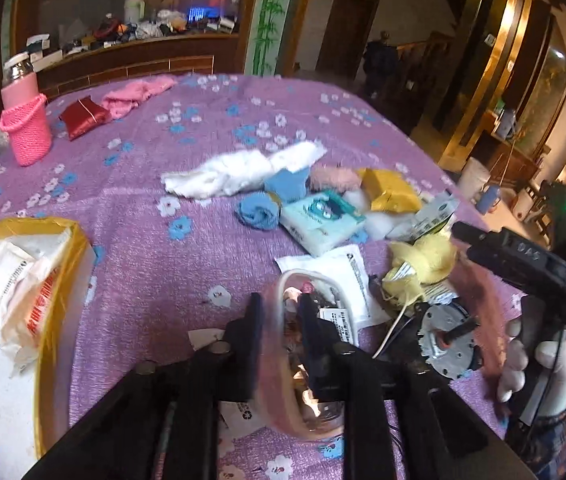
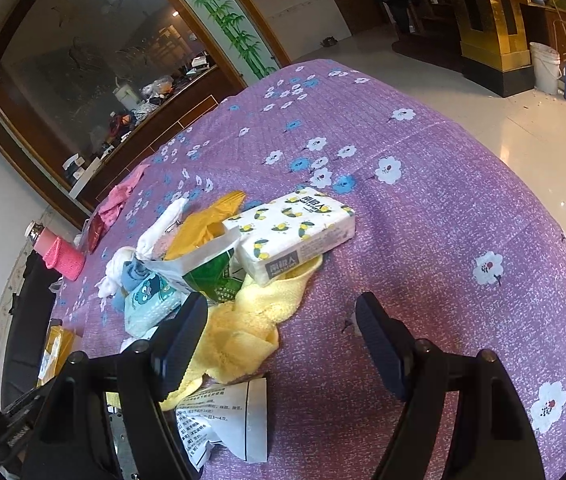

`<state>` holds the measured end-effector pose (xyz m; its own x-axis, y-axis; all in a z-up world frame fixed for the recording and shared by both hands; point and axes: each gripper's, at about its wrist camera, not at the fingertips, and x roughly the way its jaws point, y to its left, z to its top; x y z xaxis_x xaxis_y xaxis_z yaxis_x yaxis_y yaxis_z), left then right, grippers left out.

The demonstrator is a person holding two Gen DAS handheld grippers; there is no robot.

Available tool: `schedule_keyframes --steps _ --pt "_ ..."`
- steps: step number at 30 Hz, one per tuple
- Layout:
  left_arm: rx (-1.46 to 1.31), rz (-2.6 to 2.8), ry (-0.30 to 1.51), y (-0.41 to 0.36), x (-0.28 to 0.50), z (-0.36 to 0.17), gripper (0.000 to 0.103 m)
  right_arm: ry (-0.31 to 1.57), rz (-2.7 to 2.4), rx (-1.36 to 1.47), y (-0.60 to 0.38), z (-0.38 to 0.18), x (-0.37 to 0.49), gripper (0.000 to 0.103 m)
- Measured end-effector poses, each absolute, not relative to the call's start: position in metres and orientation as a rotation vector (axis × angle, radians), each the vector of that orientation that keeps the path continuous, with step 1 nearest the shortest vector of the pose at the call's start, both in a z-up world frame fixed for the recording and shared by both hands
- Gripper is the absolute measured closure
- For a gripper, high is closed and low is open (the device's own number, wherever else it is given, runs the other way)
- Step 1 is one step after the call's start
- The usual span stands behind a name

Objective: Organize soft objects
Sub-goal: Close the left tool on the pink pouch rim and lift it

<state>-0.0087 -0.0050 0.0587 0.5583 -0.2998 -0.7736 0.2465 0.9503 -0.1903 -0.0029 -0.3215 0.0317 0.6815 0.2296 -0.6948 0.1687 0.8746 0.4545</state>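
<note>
A heap of soft things lies on the purple flowered cloth (image 1: 155,248): white fluffy cloth (image 1: 239,172), blue socks (image 1: 259,212), a teal tissue pack (image 1: 319,220), a yellow pouch (image 1: 387,190) and a yellow towel (image 1: 423,264). My left gripper (image 1: 279,336) is shut on a pink fuzzy band (image 1: 283,408), blurred by motion. My right gripper (image 2: 283,320) is open and empty just above the yellow towel (image 2: 243,320), near a lemon-print tissue pack (image 2: 291,232) and the teal pack (image 2: 151,300). The right gripper also shows in the left wrist view (image 1: 483,240).
A yellow-rimmed box (image 1: 43,280) with white packets stands at the left. A pink bottle in a knit sleeve (image 1: 25,116), a red pouch (image 1: 83,116) and pink cloth (image 1: 139,92) lie at the far left. A small motor (image 1: 447,340) and paper leaflets (image 2: 227,420) lie nearby.
</note>
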Motion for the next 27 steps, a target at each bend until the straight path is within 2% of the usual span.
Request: schedule_keyframes --steps 1,2,6,7,13,15,19,20,24,27 --pt "-0.072 -0.32 0.941 -0.004 -0.009 0.055 0.048 0.83 0.037 0.523 -0.322 0.032 -0.003 0.027" --pt "-0.09 -0.316 0.963 -0.004 -0.009 0.051 0.039 0.83 0.038 0.526 -0.322 0.032 -0.003 0.027" --pt "-0.03 -0.308 0.983 -0.018 -0.017 0.04 0.038 0.83 0.054 0.528 -0.321 0.033 -0.002 0.027" --pt "0.004 -0.307 0.975 -0.024 -0.02 0.038 0.035 0.832 0.058 0.525 -0.32 0.033 -0.002 0.027" --pt "0.181 -0.266 0.848 -0.05 -0.035 0.037 0.031 0.829 0.07 0.536 -0.32 0.034 -0.003 0.027" --pt "0.172 -0.289 0.852 -0.046 -0.034 0.038 0.033 0.83 0.07 0.54 -0.32 0.033 -0.003 0.027" --pt "0.127 -0.294 0.815 -0.028 -0.037 0.052 0.075 0.826 0.066 0.533 -0.321 0.033 -0.003 0.027" --pt "0.095 -0.306 0.81 -0.022 -0.039 0.058 0.081 0.826 0.063 0.533 -0.321 0.033 -0.003 0.027" --pt "0.024 -0.348 0.791 -0.009 -0.048 0.074 0.082 0.833 0.059 0.531 -0.321 0.032 -0.001 0.027" --pt "0.03 -0.36 0.794 -0.014 -0.055 0.067 0.084 0.833 0.053 0.525 -0.32 0.032 -0.002 0.027"
